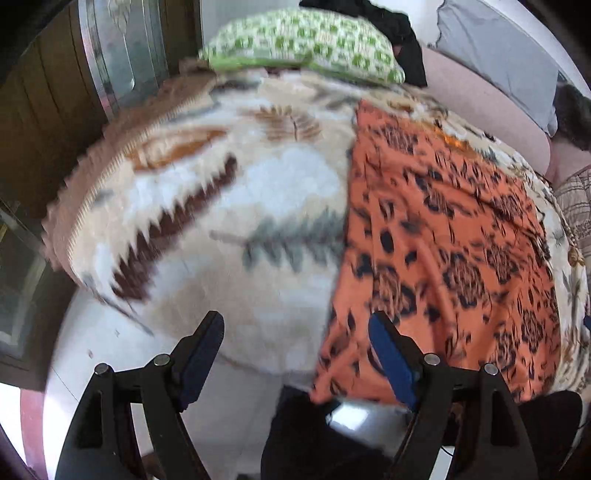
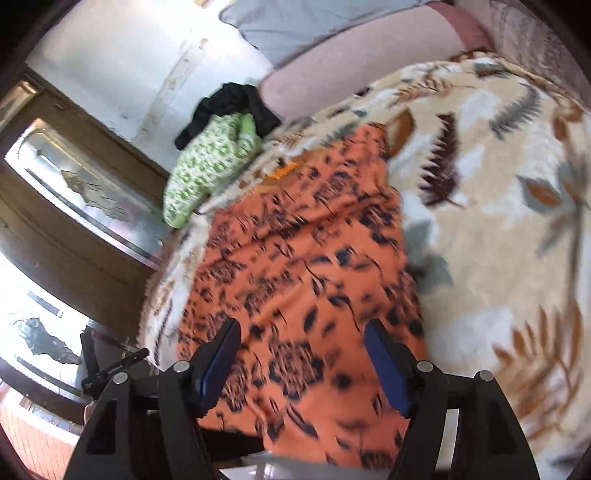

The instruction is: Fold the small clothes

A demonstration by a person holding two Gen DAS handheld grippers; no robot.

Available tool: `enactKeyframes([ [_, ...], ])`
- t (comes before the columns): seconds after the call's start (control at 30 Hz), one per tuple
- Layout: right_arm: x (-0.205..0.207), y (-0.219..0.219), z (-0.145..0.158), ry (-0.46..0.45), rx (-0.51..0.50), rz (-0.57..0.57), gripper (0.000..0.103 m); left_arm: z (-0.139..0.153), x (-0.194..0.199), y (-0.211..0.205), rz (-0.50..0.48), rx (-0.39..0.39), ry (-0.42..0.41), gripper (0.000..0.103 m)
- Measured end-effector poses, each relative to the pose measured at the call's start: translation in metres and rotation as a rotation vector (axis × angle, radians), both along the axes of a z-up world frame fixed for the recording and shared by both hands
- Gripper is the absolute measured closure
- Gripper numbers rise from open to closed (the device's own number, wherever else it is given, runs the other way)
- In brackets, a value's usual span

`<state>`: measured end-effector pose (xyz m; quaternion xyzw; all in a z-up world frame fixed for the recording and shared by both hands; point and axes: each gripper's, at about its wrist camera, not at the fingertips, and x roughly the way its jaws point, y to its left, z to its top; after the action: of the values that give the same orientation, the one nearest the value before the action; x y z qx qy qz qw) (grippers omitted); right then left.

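- Surface: a bed [image 1: 480, 96] covered by a cream fleece blanket [image 1: 258, 192] printed with brown, rust and grey leaves. The blanket hangs over the near edge of the bed.
- Task item: an orange garment [image 1: 443, 240] with a dark floral print lies spread flat on the blanket. Its lower hem drapes over the near edge of the bed. In the left wrist view it occupies the right half of the blanket.
- Far end of the bed: a green-and-white patterned cloth [image 1: 303, 44] lies bunched at the far edge, with a black garment [image 1: 402, 33] touching it from behind. A pale grey pillow [image 1: 498, 55] rests beyond on a pinkish sheet.
- Room: a whitewashed wall [image 2: 129, 66] stands behind the bed. A wooden door with patterned glass panels [image 2: 85, 192] stands beside the bed. The floor below the near edge is pale.
- Left claw [image 1: 295, 354]: spread wide, nothing between the blue pads. It hangs over the near edge of the bed, with one pad over bare blanket and the other over the orange garment's left border. Contact cannot be confirmed.
- Right claw [image 2: 303, 362]: spread, holding nothing. It hangs above the lower part of the orange garment, near the hem. Both views are motion-blurred.
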<state>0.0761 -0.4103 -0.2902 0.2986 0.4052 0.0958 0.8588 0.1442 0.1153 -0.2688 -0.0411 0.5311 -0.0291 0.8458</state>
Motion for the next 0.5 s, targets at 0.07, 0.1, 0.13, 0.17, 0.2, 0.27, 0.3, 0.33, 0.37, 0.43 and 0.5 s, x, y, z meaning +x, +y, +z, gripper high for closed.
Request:
enactKeyframes([
  [0.07, -0.011, 0.001, -0.004, 0.045, -0.008, -0.009, 0.030, -0.022, -0.003, -0.004, -0.015, -0.042, 0.060, 0.022],
  [0.1, -0.016, 0.003, -0.007, 0.063, -0.009, -0.008, 0.030, -0.031, -0.004, -0.006, -0.010, -0.034, 0.079, 0.022],
  [0.13, -0.021, 0.004, -0.010, 0.076, -0.016, -0.015, 0.030, -0.040, -0.004, -0.009, -0.007, -0.018, 0.096, 0.022],
  [0.17, -0.024, 0.005, -0.014, 0.089, -0.022, -0.026, 0.030, -0.050, -0.004, -0.012, -0.007, -0.003, 0.112, 0.022],
  [0.2, -0.028, 0.005, -0.018, 0.106, -0.015, -0.039, 0.030, -0.059, -0.004, -0.015, 0.000, 0.018, 0.128, 0.022],
  [0.27, -0.033, 0.004, -0.026, 0.123, 0.020, -0.053, 0.030, -0.071, -0.006, -0.019, 0.003, 0.045, 0.141, 0.022],
  [0.3, -0.036, 0.004, -0.029, 0.127, 0.030, -0.058, 0.030, -0.075, -0.008, -0.021, -0.004, 0.038, 0.146, 0.022],
  [0.33, -0.039, 0.003, -0.031, 0.129, 0.025, -0.063, 0.030, -0.079, -0.010, -0.022, -0.007, 0.017, 0.151, 0.022],
  [0.37, -0.041, 0.003, -0.033, 0.130, 0.015, -0.070, 0.030, -0.080, -0.012, -0.023, -0.009, -0.019, 0.150, 0.022],
  [0.43, -0.045, 0.002, -0.037, 0.142, 0.007, -0.083, 0.030, -0.081, -0.014, -0.024, -0.031, -0.105, 0.145, 0.022],
  [0.5, -0.048, -0.004, -0.045, 0.161, 0.018, -0.102, 0.030, -0.083, -0.012, -0.025, -0.020, -0.155, 0.130, 0.022],
])
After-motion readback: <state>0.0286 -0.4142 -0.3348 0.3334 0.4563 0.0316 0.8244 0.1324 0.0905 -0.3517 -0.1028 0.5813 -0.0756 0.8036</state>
